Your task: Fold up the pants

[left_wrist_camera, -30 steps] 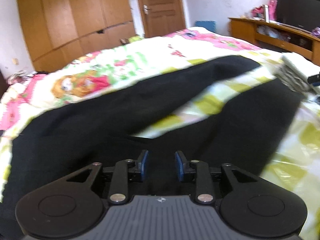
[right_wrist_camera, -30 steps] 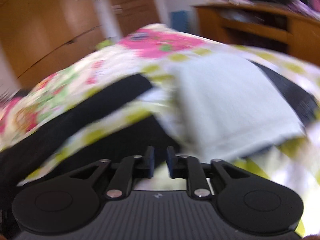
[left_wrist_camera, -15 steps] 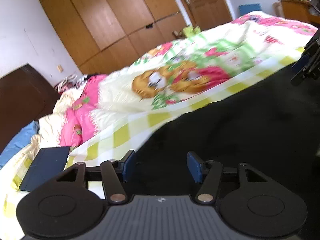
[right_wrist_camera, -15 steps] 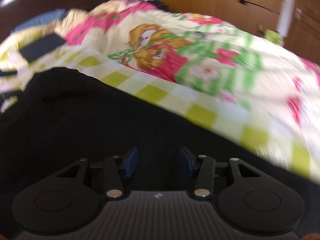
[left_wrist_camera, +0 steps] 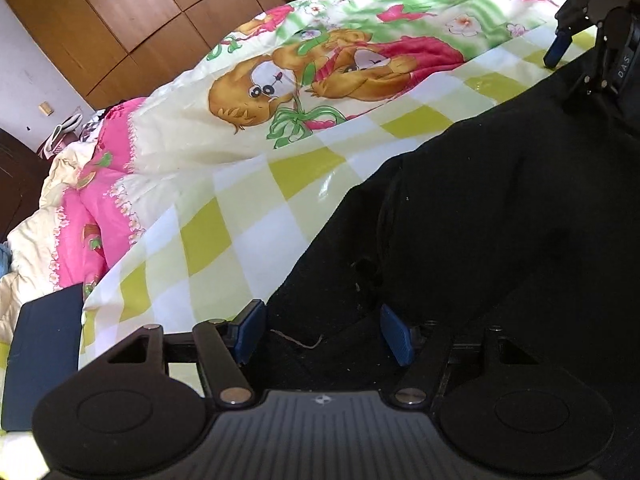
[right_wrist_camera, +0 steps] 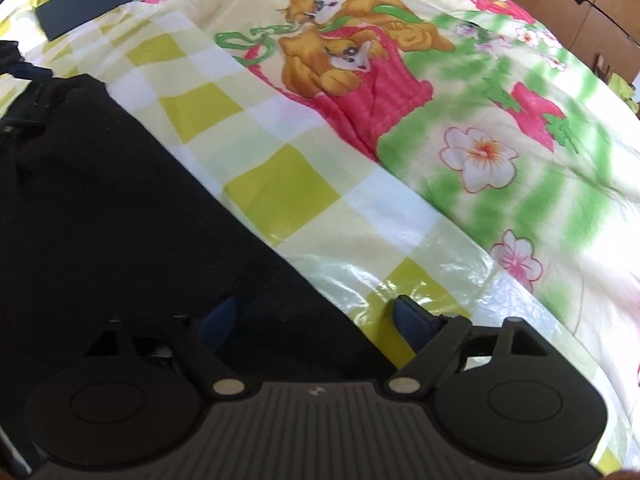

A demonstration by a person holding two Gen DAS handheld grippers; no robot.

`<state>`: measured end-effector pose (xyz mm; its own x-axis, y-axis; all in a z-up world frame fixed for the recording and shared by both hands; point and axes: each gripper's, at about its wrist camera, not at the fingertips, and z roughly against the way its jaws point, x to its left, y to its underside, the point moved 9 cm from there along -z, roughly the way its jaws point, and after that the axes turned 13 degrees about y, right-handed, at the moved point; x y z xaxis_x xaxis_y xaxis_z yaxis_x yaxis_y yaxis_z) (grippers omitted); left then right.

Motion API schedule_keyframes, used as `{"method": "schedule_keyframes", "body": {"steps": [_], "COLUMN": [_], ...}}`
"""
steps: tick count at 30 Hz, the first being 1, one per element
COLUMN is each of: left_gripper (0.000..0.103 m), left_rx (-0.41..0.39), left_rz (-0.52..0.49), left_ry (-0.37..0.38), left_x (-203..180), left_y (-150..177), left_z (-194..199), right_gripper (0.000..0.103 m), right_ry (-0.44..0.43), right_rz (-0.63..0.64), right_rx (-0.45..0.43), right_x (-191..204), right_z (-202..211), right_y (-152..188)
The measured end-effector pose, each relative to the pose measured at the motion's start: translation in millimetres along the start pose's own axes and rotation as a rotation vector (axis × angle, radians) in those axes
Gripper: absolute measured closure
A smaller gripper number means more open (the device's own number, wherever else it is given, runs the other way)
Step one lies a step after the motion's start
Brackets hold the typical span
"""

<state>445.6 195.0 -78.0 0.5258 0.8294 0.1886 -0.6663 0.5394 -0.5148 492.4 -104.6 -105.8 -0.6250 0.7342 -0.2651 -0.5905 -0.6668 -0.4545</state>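
A: How did the fingers stand?

B: The left gripper (left_wrist_camera: 322, 332) had its blue pads spread apart, its jaws having just been opening. The black pants (left_wrist_camera: 480, 220) lay beneath the gap, but neither pad pressed on the cloth. The right gripper (right_wrist_camera: 310, 322) was the same: jaws parted after opening, the left pad over black fabric, the right pad over the glossy checked sheet (right_wrist_camera: 276, 192), nothing pinched.

A: And the pants themselves?

B: Flat on the bed, atop the yellow-and-white checked sheet. In the right wrist view their long axis ran diagonally, from the upper left down toward the gripper, with one straight edge along the checks. In the left wrist view that same edge climbed from near the left pad to the upper right, where the right gripper (left_wrist_camera: 560, 46) hung over it.

A: What bordered that edge?

B: Bare checked sheet lay just beside it, then the cartoon puppy quilt (right_wrist_camera: 360, 48) farther out. A dark blue flat object (left_wrist_camera: 44, 356) sat at the sheet's left border, apart from the pants. Wooden wardrobe doors (left_wrist_camera: 132, 12) stood well beyond the bed.
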Motion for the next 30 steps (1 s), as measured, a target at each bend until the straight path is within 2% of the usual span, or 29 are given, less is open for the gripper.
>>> {"method": "schedule_keyframes", "body": {"steps": [1, 4, 5, 7, 8, 9, 10, 14, 17, 20, 23, 26, 28, 30], "left_gripper": [0.031, 0.045, 0.061, 0.083, 0.084, 0.084, 0.085, 0.085, 0.085, 0.085, 0.085, 0.085, 0.084, 0.080], "left_rx": [-0.001, 0.041, 0.047, 0.075, 0.076, 0.077, 0.078, 0.057, -0.013, -0.087, -0.144, -0.177, -0.183, -0.148], "left_rz": [0.000, -0.001, 0.005, 0.010, -0.006, -0.024, -0.039, -0.066, -0.048, -0.028, -0.007, 0.017, 0.061, 0.097], "left_ry": [0.007, -0.004, -0.003, -0.022, -0.033, -0.040, -0.050, -0.090, -0.106, -0.124, -0.144, -0.141, -0.122, -0.116], "left_x": [-0.8, 1.9, 4.1, 4.2, 3.1, 0.2, -2.5, -7.3, -8.6, -21.5, -47.9, -86.3, -111.4, -128.7], "left_y": [-0.6, 1.3, 0.2, 1.0, 2.3, 3.7, 5.3, 8.4, 7.1, 20.7, 52.5, 98.1, 132.7, 164.4], "left_z": [0.9, -8.5, -12.2, -18.4, -17.8, -16.1, -13.3, 9.8, 45.6, 95.2, 146.7, 190.4, 203.3, 196.9], "right_gripper": [0.040, 0.050, 0.053, 0.071, 0.077, 0.089, 0.095, 0.095, 0.096, 0.096, 0.096, 0.096, 0.096, 0.093], "right_ry": [-0.003, -0.004, -0.003, 0.012, 0.025, 0.040, 0.050, 0.072, 0.067, 0.048, 0.023, 0.000, 0.008, 0.031], "right_rz": [0.006, -0.030, -0.042, -0.062, -0.067, -0.062, -0.060, -0.070, -0.078, -0.061, -0.050, -0.047, -0.029, -0.039], "right_rx": [-0.003, 0.019, 0.028, 0.027, 0.027, 0.024, 0.019, -0.042, -0.102, -0.170, -0.206, -0.195, -0.170, -0.131], "right_x": [3.6, 6.9, 8.2, 8.6, 8.5, 8.9, 9.1, 13.7, 24.0, 50.1, 88.0, 130.5, 161.2, 185.2], "right_z": [3.2, 3.1, 2.4, 4.7, 7.8, 12.9, 17.8, 56.9, 102.9, 163.2, 222.5, 257.9, 257.0, 236.2], "right_y": [2.0, 5.0, 4.1, 1.2, 0.3, -0.2, -0.7, -4.3, 2.1, 20.8, 54.3, 100.1, 132.1, 157.2]}}
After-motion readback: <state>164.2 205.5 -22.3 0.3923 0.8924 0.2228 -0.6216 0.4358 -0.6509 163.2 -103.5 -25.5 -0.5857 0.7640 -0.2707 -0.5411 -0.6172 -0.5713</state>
